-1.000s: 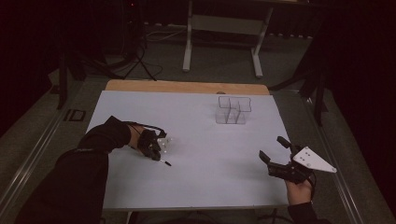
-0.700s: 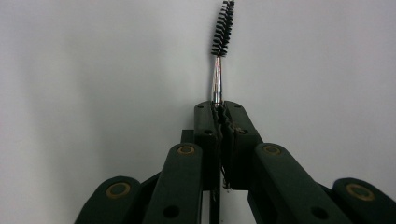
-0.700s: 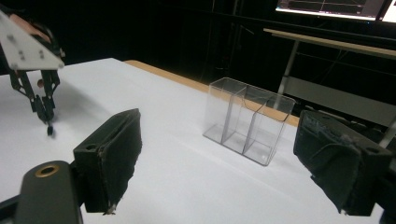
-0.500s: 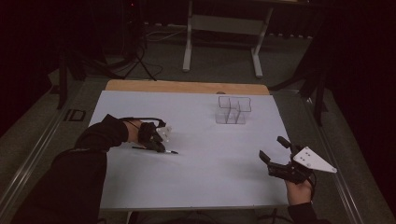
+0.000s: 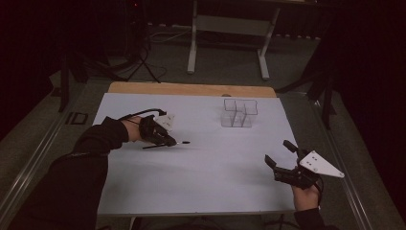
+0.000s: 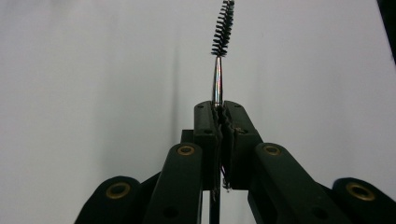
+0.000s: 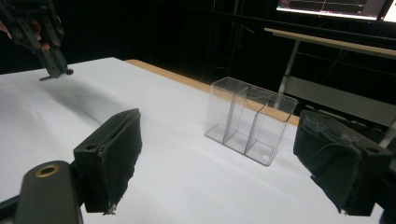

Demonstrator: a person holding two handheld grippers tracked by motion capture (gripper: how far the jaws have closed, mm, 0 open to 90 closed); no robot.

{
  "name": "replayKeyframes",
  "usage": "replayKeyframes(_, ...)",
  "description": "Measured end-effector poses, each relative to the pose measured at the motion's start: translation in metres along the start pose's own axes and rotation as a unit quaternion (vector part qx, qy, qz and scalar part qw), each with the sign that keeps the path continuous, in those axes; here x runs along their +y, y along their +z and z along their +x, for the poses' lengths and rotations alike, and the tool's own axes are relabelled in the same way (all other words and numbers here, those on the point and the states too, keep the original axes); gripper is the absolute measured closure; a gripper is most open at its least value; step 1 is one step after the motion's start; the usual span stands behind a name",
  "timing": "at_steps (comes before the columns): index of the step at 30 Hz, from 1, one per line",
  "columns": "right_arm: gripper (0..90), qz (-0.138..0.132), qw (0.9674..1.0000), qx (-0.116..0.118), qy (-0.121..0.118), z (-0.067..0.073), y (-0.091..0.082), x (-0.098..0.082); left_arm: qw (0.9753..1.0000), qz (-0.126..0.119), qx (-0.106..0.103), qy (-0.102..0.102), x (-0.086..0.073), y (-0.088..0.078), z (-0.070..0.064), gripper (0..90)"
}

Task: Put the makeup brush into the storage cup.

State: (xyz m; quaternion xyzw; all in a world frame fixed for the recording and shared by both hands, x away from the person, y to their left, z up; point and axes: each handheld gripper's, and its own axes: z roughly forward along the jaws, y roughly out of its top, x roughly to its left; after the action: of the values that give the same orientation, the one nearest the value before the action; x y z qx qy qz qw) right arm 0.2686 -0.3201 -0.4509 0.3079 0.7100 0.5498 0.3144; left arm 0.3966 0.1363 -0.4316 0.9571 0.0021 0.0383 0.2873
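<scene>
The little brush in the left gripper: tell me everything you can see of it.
The brush is a slim wand: a head of short black spiral bristles on a thin, shiny tapering metal stem, with a dark handle end trailing behind the jaws. The left gripper is shut on the stem. In the high view the brush lies nearly level above the white table, head pointing right, touching nothing else.

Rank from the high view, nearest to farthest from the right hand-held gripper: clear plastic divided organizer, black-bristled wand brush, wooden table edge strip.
From the right hand-held gripper:
1. Clear plastic divided organizer, up and slightly left.
2. Black-bristled wand brush, far left, held in the left hand-held gripper.
3. Wooden table edge strip, along the far side.
</scene>
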Motion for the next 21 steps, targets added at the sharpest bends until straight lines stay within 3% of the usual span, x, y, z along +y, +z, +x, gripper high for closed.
replayKeyframes(5,14.8,0.003,0.9999,-0.002,-0.016,0.004,0.001,0.001,0.9994,-0.03,0.008,-0.013,0.002,-0.005,-0.002,86.1)
replayKeyframes(12,14.8,0.003,0.9999,0.0,-0.016,0.006,0.001,0.002,0.9971,-0.066,0.02,-0.031,0.005,-0.012,-0.002,86.1)
replayKeyframes(16,14.8,0.004,0.9999,0.001,-0.014,0.005,0.001,0.002,0.9939,-0.091,0.039,-0.047,0.007,-0.016,-0.001,86.1)
replayKeyframes(21,14.8,0.004,0.9999,0.003,-0.01,0.006,0.002,0.002,0.9904,-0.118,0.046,-0.056,0.01,-0.015,-0.002,86.1)
